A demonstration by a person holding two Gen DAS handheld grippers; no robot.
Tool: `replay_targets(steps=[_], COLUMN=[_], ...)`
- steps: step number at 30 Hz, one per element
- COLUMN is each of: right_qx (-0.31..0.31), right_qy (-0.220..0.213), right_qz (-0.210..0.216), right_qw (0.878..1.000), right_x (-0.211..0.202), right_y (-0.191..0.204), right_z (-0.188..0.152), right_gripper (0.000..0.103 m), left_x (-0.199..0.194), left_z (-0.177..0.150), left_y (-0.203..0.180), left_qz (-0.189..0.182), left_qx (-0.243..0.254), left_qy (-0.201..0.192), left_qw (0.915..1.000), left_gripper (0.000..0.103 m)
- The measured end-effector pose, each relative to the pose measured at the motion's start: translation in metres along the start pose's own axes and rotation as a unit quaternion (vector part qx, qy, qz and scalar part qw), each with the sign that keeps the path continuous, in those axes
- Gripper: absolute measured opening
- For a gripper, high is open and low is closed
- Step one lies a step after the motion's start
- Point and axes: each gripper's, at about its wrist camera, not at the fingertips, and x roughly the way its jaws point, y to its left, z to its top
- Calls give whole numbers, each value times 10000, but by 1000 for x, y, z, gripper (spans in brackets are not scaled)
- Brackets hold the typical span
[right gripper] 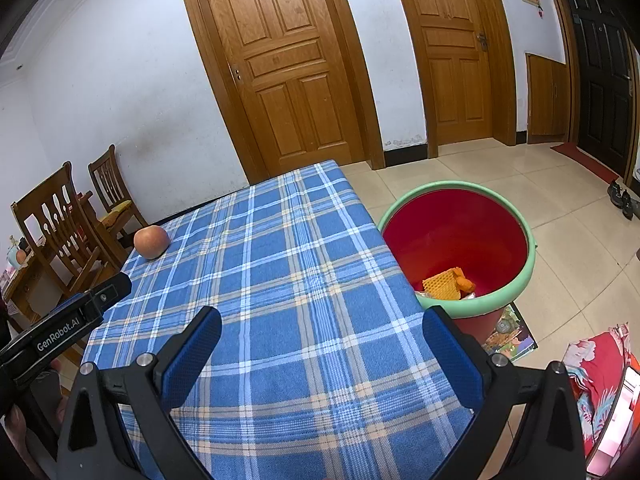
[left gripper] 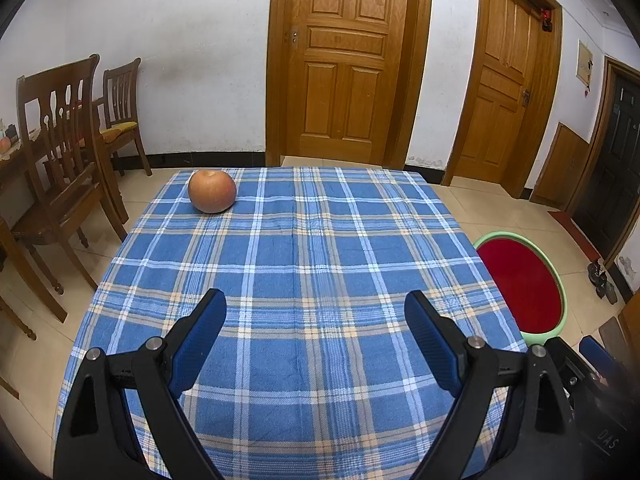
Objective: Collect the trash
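both grippers hang over the near end of the table and neither has anything in it. left gripper (left gripper: pixel 315 312) has its blue-padded fingers spread wide above the checked tablecloth (left gripper: pixel 320 248), and right gripper (right gripper: pixel 322 330) is spread just as wide, nearer the table's right-hand edge.

the bin (right gripper: pixel 516 276) — red inside, pale green rim — stands on the floor just beside that right edge, below the table top. in the right wrist view some trash (right gripper: pixel 444 286) already lies at its bottom: an orange waffle-patterned piece with another orange scrap against it, and something pale partly hidden by the rim. i can't tell what the pale thing is.

on the cloth i see only an apple (left gripper: pixel 212 191), whole and upright, at the far left corner, well apart from both grippers. no wrapper or scrap shows anywhere else on the table.

my judgement: the collecting looks close to done, or done, unless the apple counts as trash — which these views don't settle. if it does, the next move falls to the left gripper: reach to the far corner, close around the fruit's widest part with a firm but not crushing hold since it is round and could roll, then carry it across to the bin.
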Motion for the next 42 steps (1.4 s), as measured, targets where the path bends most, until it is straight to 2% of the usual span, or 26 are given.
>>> replay_targets(steps=[42], right_qx=[-11], right_qy=[-11], right_qz=[-2], right_qw=[10000], right_x=[-1], right_y=[0], right_z=[0], right_gripper=[102], left_x=[-4], left_z=[5], left_y=[-7], left_qz=[-102], left_qx=[30], left_qy=[-50], left_qw=[9999], left_gripper=[90])
